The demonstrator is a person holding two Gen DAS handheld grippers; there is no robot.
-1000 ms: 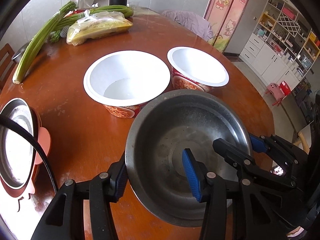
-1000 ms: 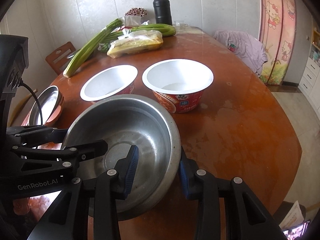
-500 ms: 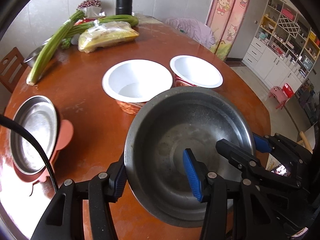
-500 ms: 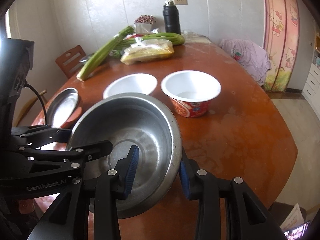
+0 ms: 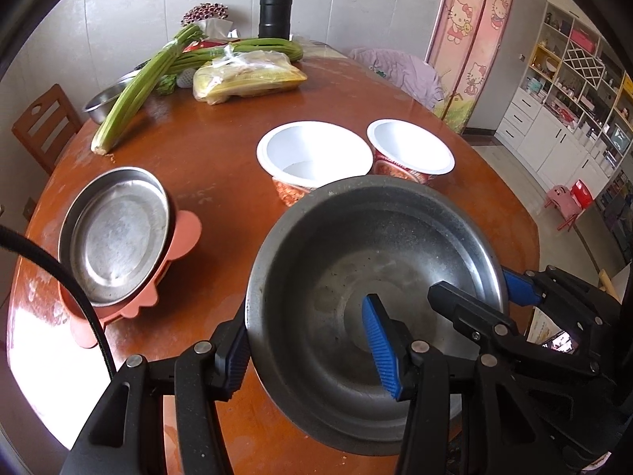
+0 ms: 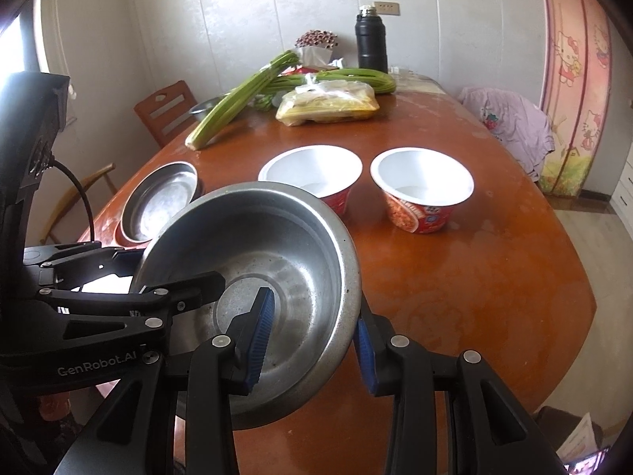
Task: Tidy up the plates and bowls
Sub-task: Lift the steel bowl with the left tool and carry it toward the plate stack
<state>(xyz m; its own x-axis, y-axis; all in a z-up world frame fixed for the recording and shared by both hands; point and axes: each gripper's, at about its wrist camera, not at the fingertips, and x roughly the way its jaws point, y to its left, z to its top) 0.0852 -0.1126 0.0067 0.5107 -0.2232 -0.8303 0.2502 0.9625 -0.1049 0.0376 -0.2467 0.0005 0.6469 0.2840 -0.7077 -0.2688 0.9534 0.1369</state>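
Both grippers clamping one steel bowl above the table's near edge.
"GenRobot.AI" is showing on the left gripper point(image 6: 130, 277) body; left gripper and right gripper point(image 6: 310, 334) are pinching opposite rims of the round, scuffed steel bowl point(image 6: 273, 277) with ribbed blue pads. Beyond: flat steel plate point(image 5: 114, 233) sitting on pink tray point(image 5: 186, 233), two white-lined printed paper bowls point(image 6: 312, 170) on glossy wood table point(image 6: 474, 269).

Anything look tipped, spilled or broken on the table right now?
Only the steel bowl is tilted, because both grippers, left and right, clamp its rim in the air. No spills or damage show.
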